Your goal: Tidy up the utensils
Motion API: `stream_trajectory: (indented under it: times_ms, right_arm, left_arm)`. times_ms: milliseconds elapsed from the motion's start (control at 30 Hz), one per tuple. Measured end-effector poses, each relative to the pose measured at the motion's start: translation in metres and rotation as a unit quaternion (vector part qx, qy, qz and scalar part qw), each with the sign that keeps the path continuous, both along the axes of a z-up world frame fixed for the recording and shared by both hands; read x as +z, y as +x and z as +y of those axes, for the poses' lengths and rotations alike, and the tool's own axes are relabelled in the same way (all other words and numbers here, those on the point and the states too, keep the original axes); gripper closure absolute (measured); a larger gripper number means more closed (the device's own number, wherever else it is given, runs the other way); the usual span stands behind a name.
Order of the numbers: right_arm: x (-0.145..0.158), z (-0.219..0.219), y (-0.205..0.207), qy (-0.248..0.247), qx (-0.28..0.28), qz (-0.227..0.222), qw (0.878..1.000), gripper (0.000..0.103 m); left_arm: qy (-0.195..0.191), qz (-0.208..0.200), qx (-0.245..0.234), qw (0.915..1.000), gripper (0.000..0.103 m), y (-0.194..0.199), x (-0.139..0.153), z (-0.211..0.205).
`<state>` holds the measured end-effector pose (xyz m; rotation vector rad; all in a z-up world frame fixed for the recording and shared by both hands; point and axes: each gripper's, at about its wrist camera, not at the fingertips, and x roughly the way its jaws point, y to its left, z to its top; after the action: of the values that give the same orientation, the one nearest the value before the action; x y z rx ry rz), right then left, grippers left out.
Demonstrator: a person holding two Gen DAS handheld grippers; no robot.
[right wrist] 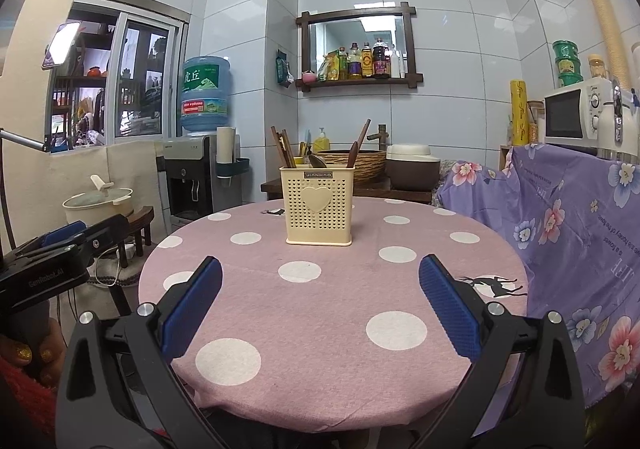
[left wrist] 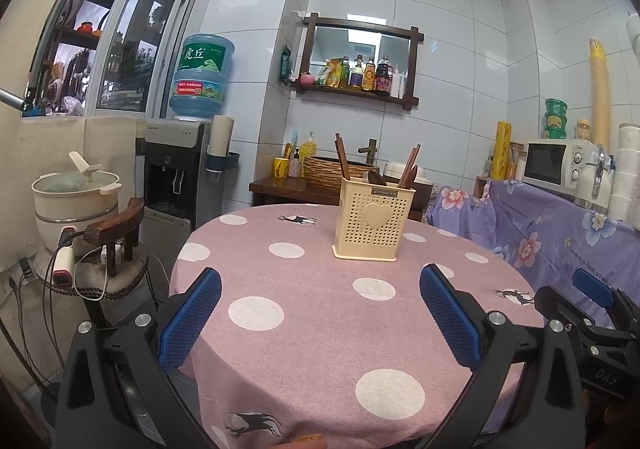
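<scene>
A cream perforated utensil holder (left wrist: 374, 224) with a heart on its front stands upright on the round pink polka-dot table (left wrist: 312, 313). Brown chopsticks (left wrist: 342, 160) and wooden-handled utensils (left wrist: 409, 168) stick out of it. It also shows in the right wrist view (right wrist: 319, 205), with chopsticks (right wrist: 282, 148) and a spoon (right wrist: 353, 155) inside. My left gripper (left wrist: 320, 289) is open and empty over the table's near edge. My right gripper (right wrist: 320, 277) is open and empty, likewise short of the holder. Each gripper appears at the other view's edge.
A purple floral cloth (right wrist: 576, 217) covers a counter at the right with a microwave (right wrist: 572, 115) on it. A wooden chair (left wrist: 116, 245), a pot (left wrist: 76, 193) and a water dispenser (left wrist: 180, 169) stand at the left. A basket sink (right wrist: 352, 163) sits behind the table.
</scene>
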<state>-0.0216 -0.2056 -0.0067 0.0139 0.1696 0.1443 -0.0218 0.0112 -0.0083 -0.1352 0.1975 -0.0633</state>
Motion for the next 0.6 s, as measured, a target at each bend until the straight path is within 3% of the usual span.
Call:
stream_trajectory:
  times_ms: [600]
  right_arm:
    - [-0.0007,-0.0002,0.0008,0.001,-0.002,0.001,1.000,0.006]
  left_arm:
    - [0.001,0.002,-0.001,1.0000,0.005,0.0019,0.0039,0.0050]
